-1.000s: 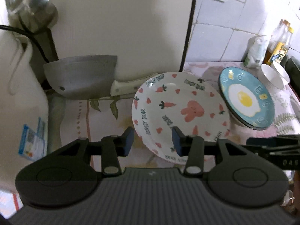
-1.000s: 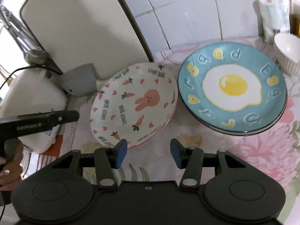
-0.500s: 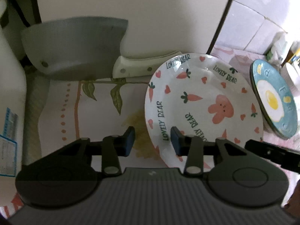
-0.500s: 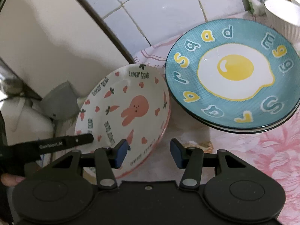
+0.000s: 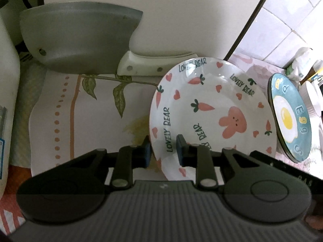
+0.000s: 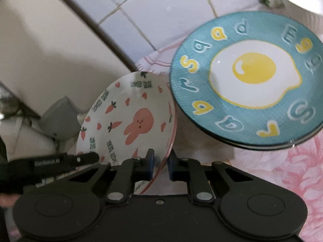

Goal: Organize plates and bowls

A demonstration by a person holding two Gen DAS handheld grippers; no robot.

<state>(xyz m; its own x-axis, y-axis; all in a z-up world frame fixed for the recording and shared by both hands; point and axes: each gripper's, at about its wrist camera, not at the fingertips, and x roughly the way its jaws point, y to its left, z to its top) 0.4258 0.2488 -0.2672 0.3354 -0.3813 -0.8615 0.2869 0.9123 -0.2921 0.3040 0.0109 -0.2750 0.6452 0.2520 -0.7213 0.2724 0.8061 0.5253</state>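
A white plate with pink rabbit, carrots and hearts [image 5: 214,113] lies on the flowered cloth; it also shows in the right wrist view [image 6: 131,121]. My left gripper [image 5: 163,151] straddles its near left rim, jaws still apart around the rim. My right gripper [image 6: 161,162] straddles its near right rim, jaws nearly closed on it. A teal fried-egg plate [image 6: 248,80] sits on a stack to the right, and it also shows in the left wrist view [image 5: 290,117].
A cleaver [image 5: 80,42] with a white handle leans on the back wall at the left. A white appliance [image 5: 6,92] stands at far left. White bowls [image 5: 313,98] and bottles stand beyond the teal plate. Tiled wall [image 6: 153,14] behind.
Both grippers moved in onto the rabbit plate's rim from either side and narrowed their jaws around it. The plate now looks tilted up in the right wrist view.
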